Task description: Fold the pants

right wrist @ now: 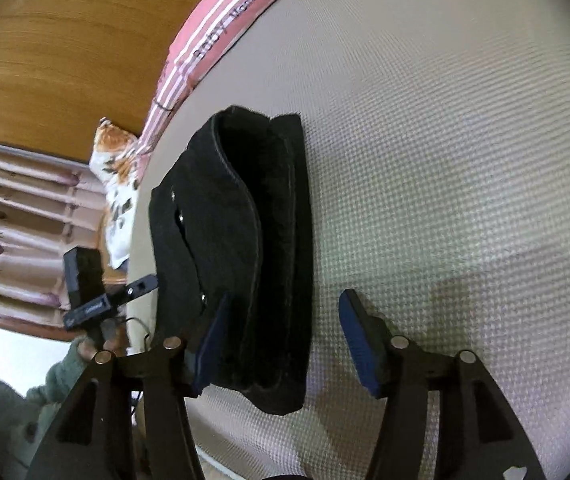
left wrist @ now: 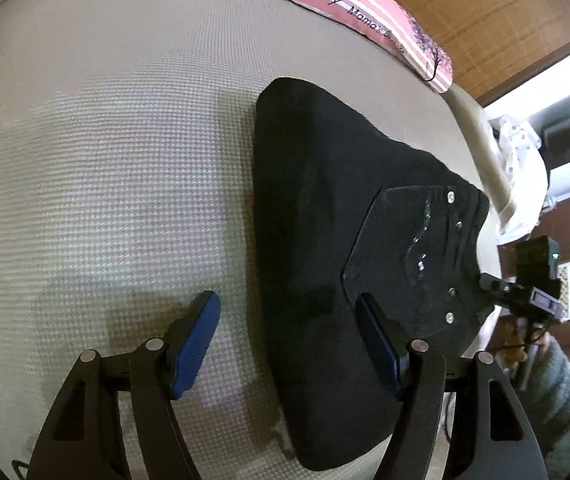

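A: Where are the pants [left wrist: 305, 216] sitting?

B: On the bed, on the cream waffle-weave cover [left wrist: 105, 160], folded into a thick dark bundle. In the left wrist view the bundle lies right of centre and runs from the near edge toward the far side, with the back pocket [left wrist: 405, 248] and its metal rivets facing up.

A: And the left hand-held gripper [left wrist: 285, 340]?

B: Spread wide. Its left blue pad [left wrist: 199, 344] is over the bare cover, its right pad over the dark cloth. Nothing is pinched between them.

A: The right hand-held gripper [right wrist: 285, 340]?

B: Also spread. In the right wrist view the near end of the folded pants [right wrist: 245, 240] lies between the pads. The left pad [right wrist: 213, 340] is against or just beside the cloth, I cannot tell which, and the right pad [right wrist: 359, 344] stands apart over the cover. It grips nothing.

A: Anything else around?

B: A pink striped cloth [left wrist: 365, 4] lies along the far edge of the bed, printed with "Baby". Beyond it is a wooden panel [left wrist: 485, 12].
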Demonstrator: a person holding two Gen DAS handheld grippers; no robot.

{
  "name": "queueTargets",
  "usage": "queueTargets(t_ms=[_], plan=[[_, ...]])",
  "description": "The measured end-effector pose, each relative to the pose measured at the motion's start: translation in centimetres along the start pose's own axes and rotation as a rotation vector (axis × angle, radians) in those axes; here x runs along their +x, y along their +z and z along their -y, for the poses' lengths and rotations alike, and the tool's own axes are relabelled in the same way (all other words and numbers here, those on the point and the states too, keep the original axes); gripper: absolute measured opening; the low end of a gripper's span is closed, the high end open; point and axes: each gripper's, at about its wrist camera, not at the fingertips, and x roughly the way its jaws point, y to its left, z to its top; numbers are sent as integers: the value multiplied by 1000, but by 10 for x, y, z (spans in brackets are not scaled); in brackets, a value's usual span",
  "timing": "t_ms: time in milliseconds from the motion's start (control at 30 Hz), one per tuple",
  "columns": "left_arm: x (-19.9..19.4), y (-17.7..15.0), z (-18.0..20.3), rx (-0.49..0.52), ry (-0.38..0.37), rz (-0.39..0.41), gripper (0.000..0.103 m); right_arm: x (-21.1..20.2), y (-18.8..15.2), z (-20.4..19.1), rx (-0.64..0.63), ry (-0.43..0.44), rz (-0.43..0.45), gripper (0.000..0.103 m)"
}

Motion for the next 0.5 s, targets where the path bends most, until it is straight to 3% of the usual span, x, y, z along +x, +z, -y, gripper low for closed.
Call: queueTargets(t_ms=[200, 300, 500], plan=[[12, 16, 7, 11, -83, -28, 71, 19, 15, 0, -10, 107, -37, 54], [17, 22, 13, 28, -94, -19, 75, 29, 25, -6, -41, 121, -58, 54], [19, 21, 16, 9, -99, 44, 73, 41, 32, -13, -23, 118, -31, 44]])
